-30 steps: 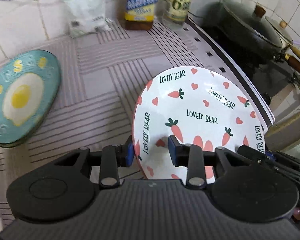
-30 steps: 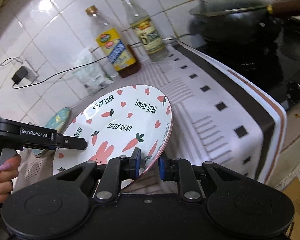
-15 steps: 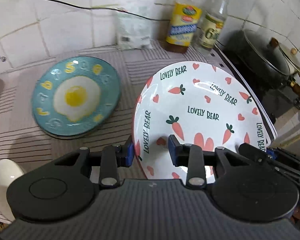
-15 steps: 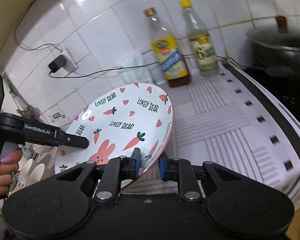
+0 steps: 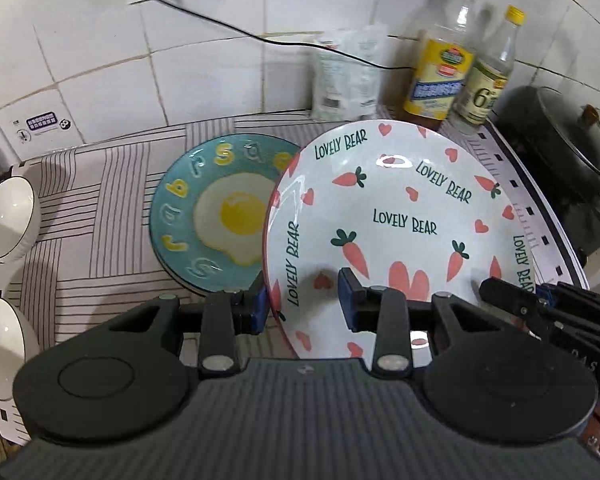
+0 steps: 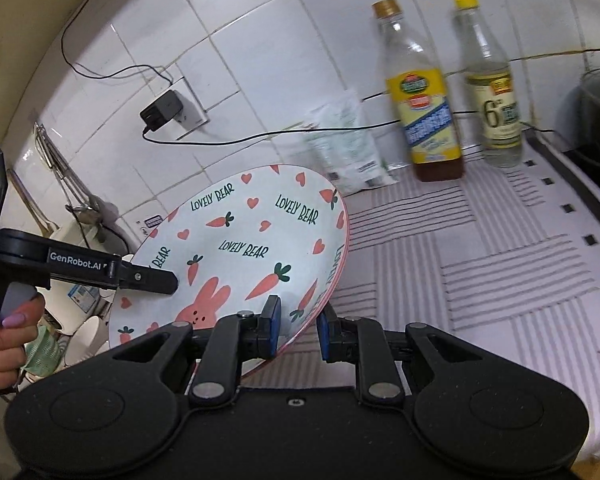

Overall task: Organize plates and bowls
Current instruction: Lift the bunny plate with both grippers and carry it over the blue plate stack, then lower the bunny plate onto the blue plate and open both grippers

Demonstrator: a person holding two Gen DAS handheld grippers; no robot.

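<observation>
Both grippers carry one white carrot plate (image 5: 404, 216) lettered "LOVELY BEAR", held tilted above the striped counter cloth (image 5: 100, 264). My left gripper (image 5: 302, 300) is shut on the plate's near left rim. My right gripper (image 6: 298, 330) is shut on the plate (image 6: 244, 256) at its near right rim. A teal fried-egg plate (image 5: 212, 216) lies flat on the cloth, and the carrot plate's left edge hangs over its right side. Two white bowls (image 5: 8, 216) (image 5: 2, 344) sit at the counter's left end. In the right wrist view the left gripper (image 6: 156, 280) reaches in, held by a hand (image 6: 4, 336).
Two bottles (image 5: 440, 64) (image 5: 488, 72) and a plastic pouch (image 5: 348, 76) stand against the tiled wall. A black lidded pot (image 5: 560, 148) sits on the stove at right. A charger (image 6: 160, 110) and cable run along the wall. Utensils (image 6: 60, 176) hang at the far left.
Both grippers have carried the carrot plate up and leftward along the counter. The teal plate now lies partly under it, and the white bowls have come into the left wrist view.
</observation>
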